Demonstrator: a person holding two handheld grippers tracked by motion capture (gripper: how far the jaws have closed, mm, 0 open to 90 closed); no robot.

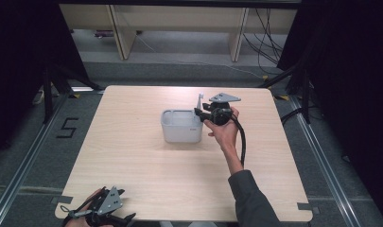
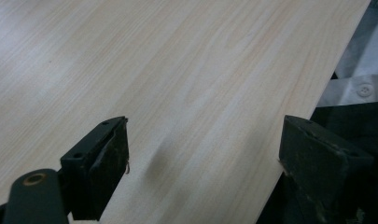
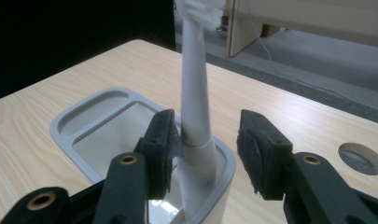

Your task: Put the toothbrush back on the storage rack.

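Right arm reaches far out over the counter (image 1: pixel 146 156), sleeve to the wrist, hand wrapped round the body of the right hand-held gripper (image 1: pixel 198 112), which sits level beside the right side of the grey holder (image 1: pixel 179 132) with its jaws aimed toward it. Cable loops down from it along the forearm. Grey three-cornered plate on top.

Right gripper view: right hand-held gripper (image 3: pixel 207 156) stands part spread. Toothbrush (image 3: pixel 194 93) stands upright between the jaws, leaning close against the left pad; whether that pad actually touches the handle is hard to say from this angle. Right pad is clearly off it, with a gap. So no pinch on it.

Left hand low at the near left corner of the counter, left hand-held gripper (image 1: pixel 101 213) resting by the edge. In its own view, left hand-held gripper (image 2: pixel 203 154) is spread wide, with bare wood grain between the pads.

Holder: light grey tub, rounded corners, near the counter's middle. Two compartments show, a narrow shallow one on the far side and a larger deep one. Toothbrush stands in the near end of the tub by the rim, white bristle head up top, blurred. The larger compartment looks hollow inside.
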